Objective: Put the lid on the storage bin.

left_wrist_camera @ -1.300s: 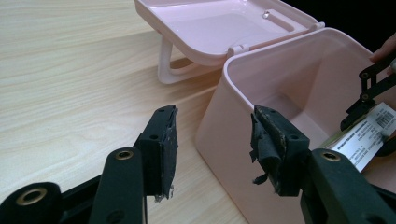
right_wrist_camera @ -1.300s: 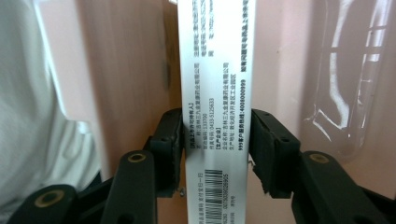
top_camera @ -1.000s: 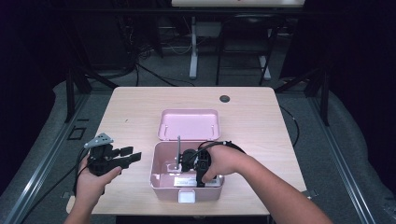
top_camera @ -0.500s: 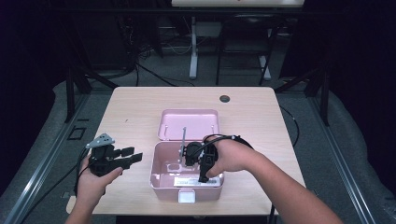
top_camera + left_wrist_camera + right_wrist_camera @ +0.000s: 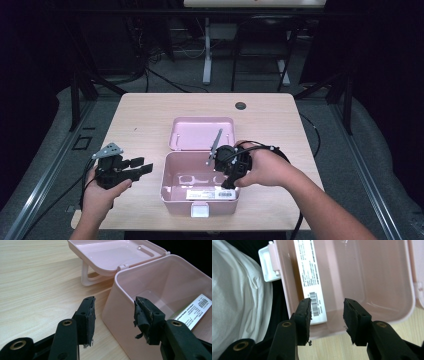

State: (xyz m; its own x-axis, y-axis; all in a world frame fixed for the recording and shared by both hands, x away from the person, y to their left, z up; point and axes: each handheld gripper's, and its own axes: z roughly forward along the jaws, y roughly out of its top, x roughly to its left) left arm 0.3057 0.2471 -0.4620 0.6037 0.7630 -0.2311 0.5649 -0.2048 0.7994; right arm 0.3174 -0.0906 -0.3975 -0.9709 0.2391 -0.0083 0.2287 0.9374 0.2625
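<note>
from where i stand the left gripper (image 5: 134,168) waits off to the left of the pink box (image 5: 180,190), low over the wooden table (image 5: 140,115), its jaws spread apart with nothing between them; in the left gripper view those worn black pads (image 5: 88,320) point at the box's near corner, just beside the wall but not touching, which looks like a hand parked ready to steady the box if it slides. the box itself sits near the person's edge of the table, open, its lid (image 5: 200,131) folded flat behind it on the hinge so the whole cavity stays reachable from above. a white label with a barcode (image 5: 310,280) runs along the inside of the front wall, and a white latch (image 5: 200,210) hangs off the front. to the right, the right gripper (image 5: 226,167) hovers over the right part of the opening, tipped downward, jaws released and empty in its own view, looking straight into the bare pink floor of the box. a thin grey rod (image 5: 215,145) slants up beside it; i cannot tell what it belongs to. i would guess the right hand is reaching in or coming out.
</note>
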